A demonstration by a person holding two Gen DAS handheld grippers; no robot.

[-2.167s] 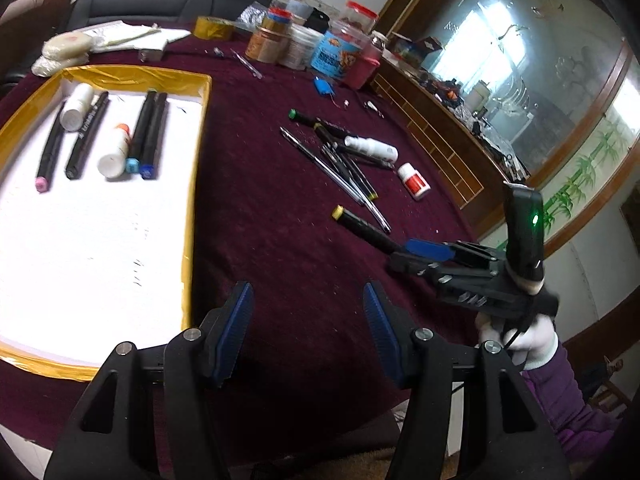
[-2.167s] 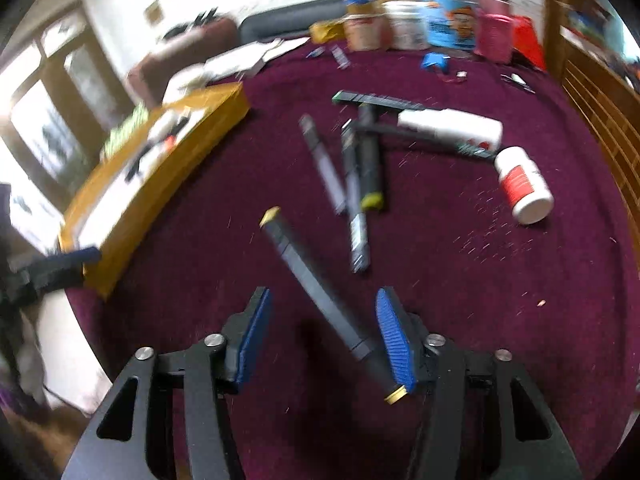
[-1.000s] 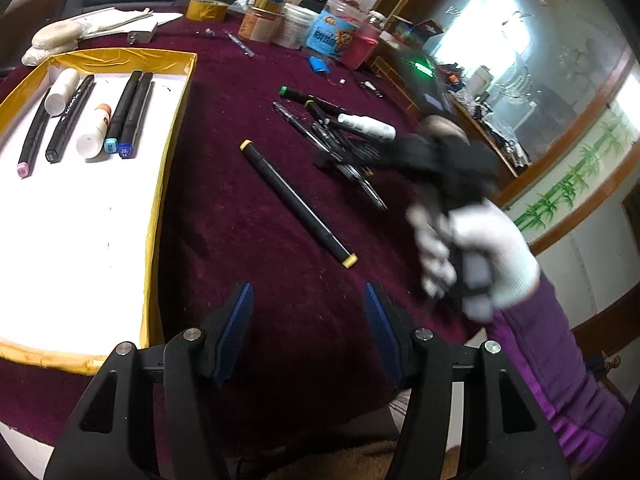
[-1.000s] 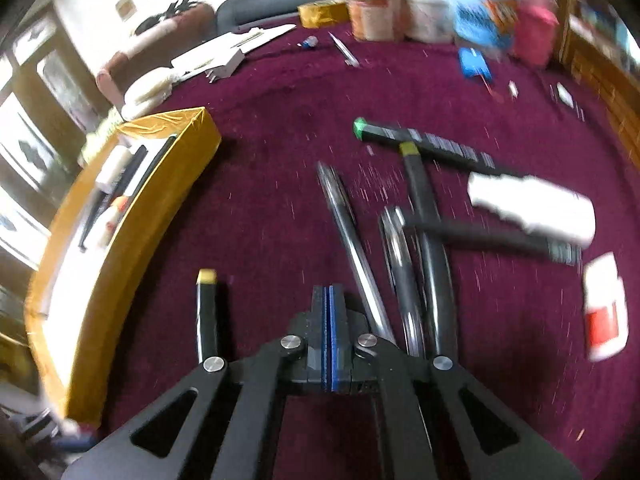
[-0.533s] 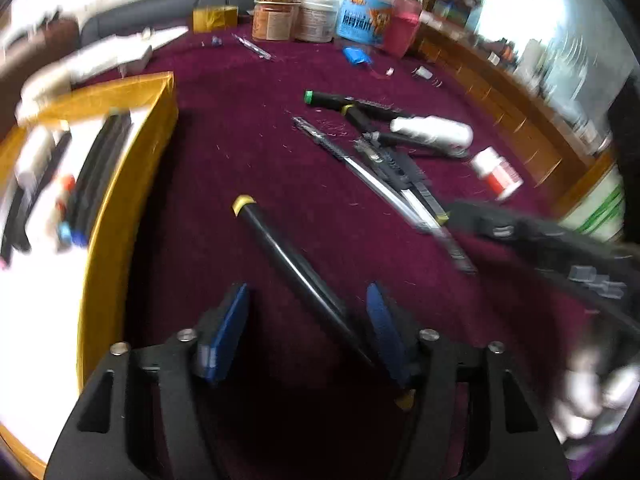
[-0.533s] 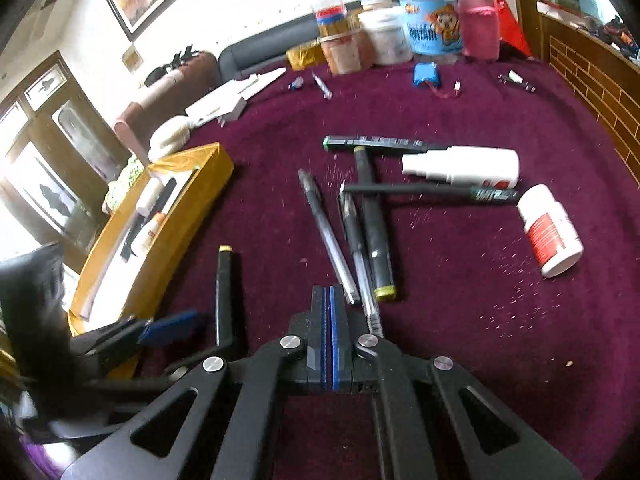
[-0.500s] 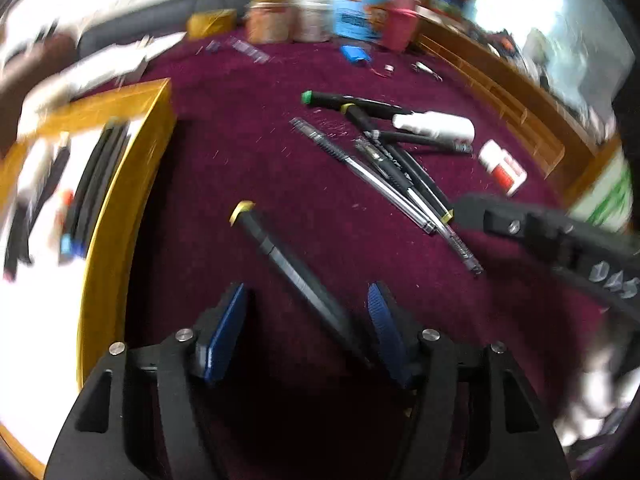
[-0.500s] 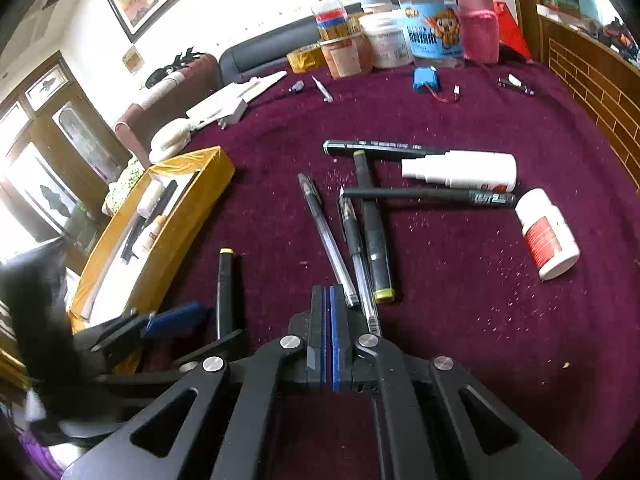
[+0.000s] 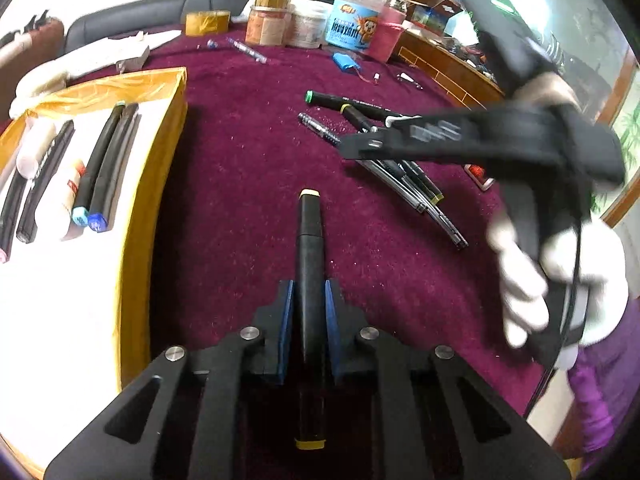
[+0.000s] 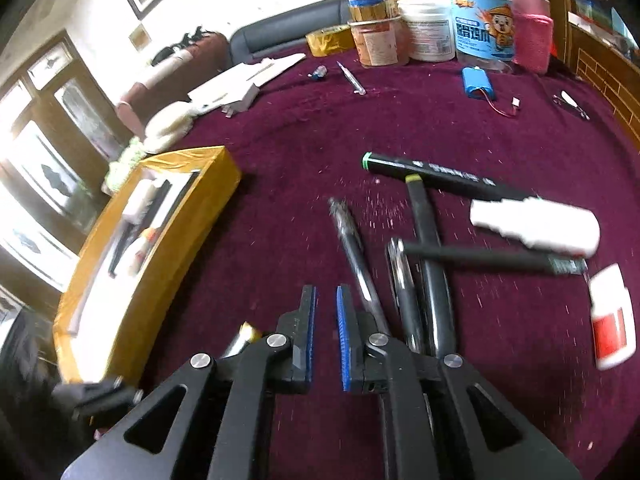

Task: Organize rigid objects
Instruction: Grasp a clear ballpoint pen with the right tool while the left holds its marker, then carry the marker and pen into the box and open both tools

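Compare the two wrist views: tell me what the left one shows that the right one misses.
Only the left wrist view shows the left gripper shut on the yellow-capped marker, and the gloved right hand. Only the right wrist view shows the right gripper slightly open, holding nothing, and the white tube in full. Both show the gold tray and the loose pens.

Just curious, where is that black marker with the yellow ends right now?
In the left wrist view, the yellow-capped marker sits clamped in the left claw, above the maroon tablecloth, right of the gold-edged tray.
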